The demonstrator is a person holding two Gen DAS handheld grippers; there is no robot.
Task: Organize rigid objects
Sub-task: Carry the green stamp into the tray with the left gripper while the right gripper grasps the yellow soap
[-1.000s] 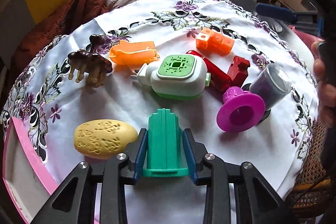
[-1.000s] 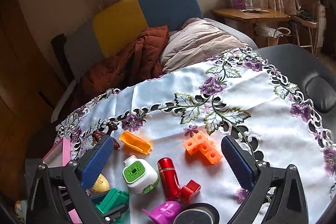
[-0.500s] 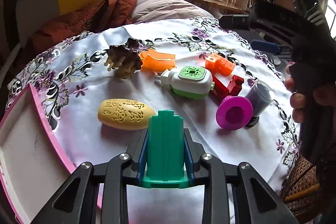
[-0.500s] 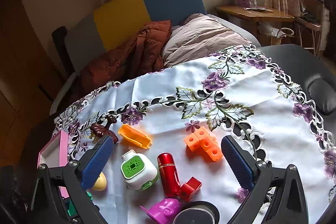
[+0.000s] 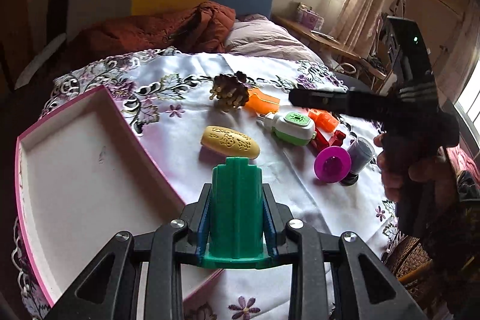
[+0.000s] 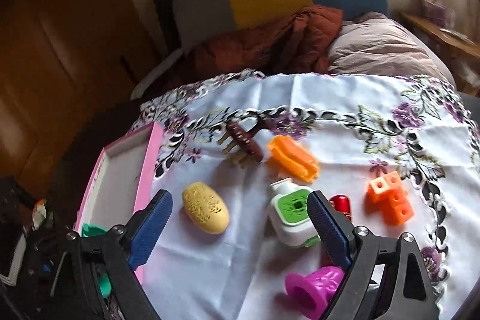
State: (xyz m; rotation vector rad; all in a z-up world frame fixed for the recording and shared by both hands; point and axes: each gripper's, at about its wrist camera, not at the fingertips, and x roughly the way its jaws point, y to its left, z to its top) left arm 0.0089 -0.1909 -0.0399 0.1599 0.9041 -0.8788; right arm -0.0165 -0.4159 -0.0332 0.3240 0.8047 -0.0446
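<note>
A: Can any brand, label or writing be read?

B: None that I can make out; the yellow oval piece (image 5: 230,142) bears raised ornament, not letters; the white device with a green grille (image 5: 293,127) shows only a pattern of small holes.

A: What does the left claw (image 5: 236,215) have?

B: It is clenched on a green ribbed plastic piece (image 5: 236,206); the piece stands upright between the blue pads, stepped at its top, with a flat flange at its base; it hangs above the near edge of a pink-rimmed tray (image 5: 144,146) with a white floor, which sits at the left of the surface (image 5: 300,200) on a white cloth embroidered with purple flowers.

A: And the right claw (image 6: 240,218)?

B: Its jaws are closing but grip nothing; the blue pads stand wide apart above the cloth, the yellow oval piece showing between them, the white device partly behind one pad; a hand (image 5: 399,170) holds its black handle.

A: Count the loose things on the cloth.

B: One of each: yellow oval piece; white device; brown comb-like thing with pale teeth (image 5: 231,93); orange clip-like piece (image 5: 264,102); orange block of joined cubes (image 6: 390,200); red piece (image 5: 330,140), partly hidden; magenta flared piece (image 5: 332,164); dark grey cylinder (image 5: 361,152) just beside it; eight in all, clustered to the tray's right, none in the tray that I can see.
</note>
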